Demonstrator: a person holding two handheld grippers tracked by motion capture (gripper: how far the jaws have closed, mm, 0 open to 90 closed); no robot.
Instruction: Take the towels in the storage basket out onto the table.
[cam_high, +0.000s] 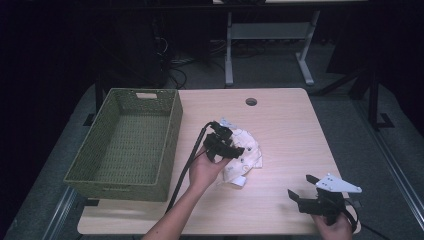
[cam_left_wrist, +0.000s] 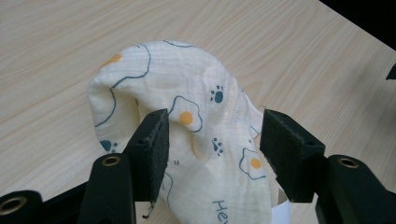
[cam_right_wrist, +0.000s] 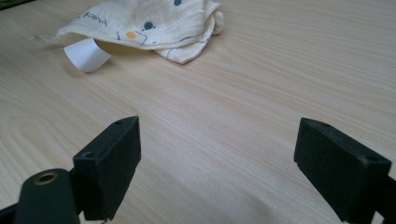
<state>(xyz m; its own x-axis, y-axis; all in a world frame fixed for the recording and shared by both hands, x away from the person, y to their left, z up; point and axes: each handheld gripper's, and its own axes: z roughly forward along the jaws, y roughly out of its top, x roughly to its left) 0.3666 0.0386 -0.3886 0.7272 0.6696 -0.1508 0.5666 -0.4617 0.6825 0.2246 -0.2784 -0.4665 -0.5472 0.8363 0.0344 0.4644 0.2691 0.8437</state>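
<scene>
Tabletop: cloth (cam_left_wrist: 205, 140) bunched between the left tool's (cam_left_wrist: 212, 149) open jaws.

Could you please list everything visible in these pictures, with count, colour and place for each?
cloth: one, cream with egg and paw prints, bunched at the table's middle, between the left gripper's open jaws
label: one, white, curling out from under the cloth's edge
basket: one, green woven, on the table's left part
table: one, light wood, with a round hole near its far edge
desk frame: one, grey, on the floor behind the table
left gripper: one, black, over the cloth, jaws apart
right gripper: one, black, jaws open, at the table's near right corner
</scene>
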